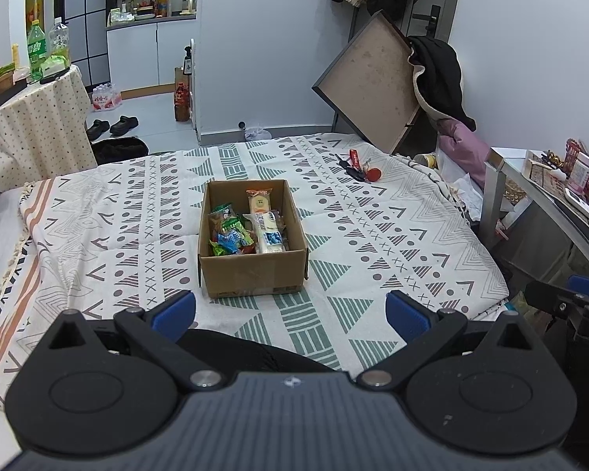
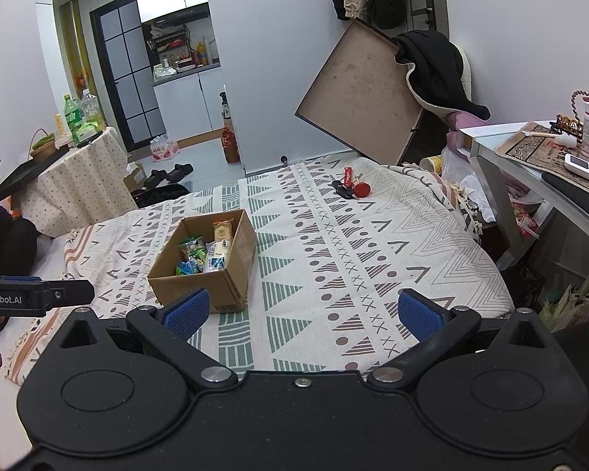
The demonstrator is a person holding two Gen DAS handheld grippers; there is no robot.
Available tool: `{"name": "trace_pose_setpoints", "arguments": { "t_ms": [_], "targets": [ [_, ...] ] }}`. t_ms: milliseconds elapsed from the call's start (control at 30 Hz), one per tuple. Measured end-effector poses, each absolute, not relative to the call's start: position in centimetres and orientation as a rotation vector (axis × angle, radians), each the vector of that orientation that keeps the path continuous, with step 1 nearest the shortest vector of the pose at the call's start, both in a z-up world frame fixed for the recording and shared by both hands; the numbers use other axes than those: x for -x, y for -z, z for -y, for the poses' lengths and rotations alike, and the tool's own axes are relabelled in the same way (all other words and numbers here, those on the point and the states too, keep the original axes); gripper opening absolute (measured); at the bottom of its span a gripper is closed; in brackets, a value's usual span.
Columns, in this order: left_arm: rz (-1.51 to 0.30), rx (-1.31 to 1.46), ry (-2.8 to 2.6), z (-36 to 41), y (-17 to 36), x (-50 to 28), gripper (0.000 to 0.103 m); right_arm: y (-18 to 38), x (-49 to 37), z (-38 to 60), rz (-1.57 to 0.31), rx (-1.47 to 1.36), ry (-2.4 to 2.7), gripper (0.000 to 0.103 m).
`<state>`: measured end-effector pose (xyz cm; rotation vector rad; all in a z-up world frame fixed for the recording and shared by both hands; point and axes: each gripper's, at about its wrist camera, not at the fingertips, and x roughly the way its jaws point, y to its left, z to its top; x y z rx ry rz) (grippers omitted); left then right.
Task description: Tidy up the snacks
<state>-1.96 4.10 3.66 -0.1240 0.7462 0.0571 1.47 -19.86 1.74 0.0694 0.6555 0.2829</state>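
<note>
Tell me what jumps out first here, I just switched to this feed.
The cardboard box in the middle of the patterned bedspread catches the eye first, with bright snack packets inside. Beyond it, near the bed's far edge, lies a bunch of keys with red tags. Both the left gripper and right gripper are open and empty, short of the box.
</note>
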Motion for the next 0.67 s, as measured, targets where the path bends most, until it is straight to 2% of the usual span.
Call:
{"name": "trace_pose_setpoints", "arguments": {
  "t_ms": [667],
  "targets": [
    [-0.730, 0.100, -0.054, -3.37, -4.42, 2.34, 0.102, -1.96, -1.37, 19.78, -0.655, -0.067, -0.283, 0.103]
  ]
}}
